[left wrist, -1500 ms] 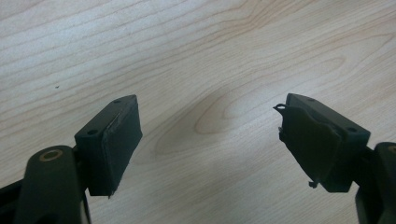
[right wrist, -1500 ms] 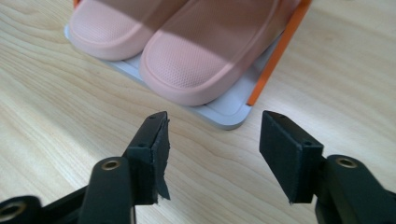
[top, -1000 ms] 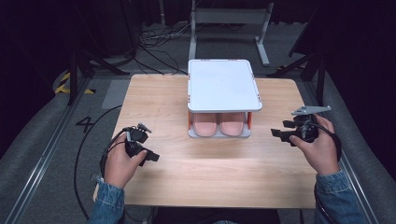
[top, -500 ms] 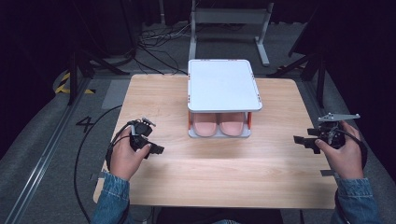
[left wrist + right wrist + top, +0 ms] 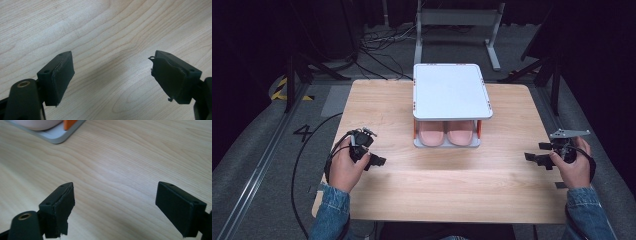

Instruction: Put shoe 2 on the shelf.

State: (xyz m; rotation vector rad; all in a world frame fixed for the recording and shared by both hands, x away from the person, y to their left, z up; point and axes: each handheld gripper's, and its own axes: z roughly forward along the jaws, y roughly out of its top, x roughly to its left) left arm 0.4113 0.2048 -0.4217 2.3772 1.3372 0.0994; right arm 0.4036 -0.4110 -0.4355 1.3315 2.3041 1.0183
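The pair of pink slippers (image 5: 446, 133) sits on the lower shelf of a small two-tier rack (image 5: 451, 91) at the centre of the worktop (image 5: 452, 180), toes toward the person, the white upper tray directly overhead. Both tools are well apart from it. The left hand-held gripper (image 5: 373, 158) rests low at about 8 o'clock of the rack with its jaws apart over bare wood. The right hand-held gripper (image 5: 537, 152) is near the worktop's edge at about 4 o'clock; its jaws have just been opening and now stand wide with nothing between them.

The likeliest trouble is the tight gap between the tiers. A jaw coming in too high would knock the upper tray's rim and shove the light rack across the smooth wood. A pinch on one soft toe could squash it or drag its neighbour out too, since the two lie touching.

The slippers look rounded and padded, probably foam or plush, though the shelf's shadow hides their surface. The rack has white, round-cornered trays on orange posts (image 5: 70, 123). The worktop is pale, grained wood; the jaw pads (image 5: 62, 75) are matt black blocks, frayed at the edges.
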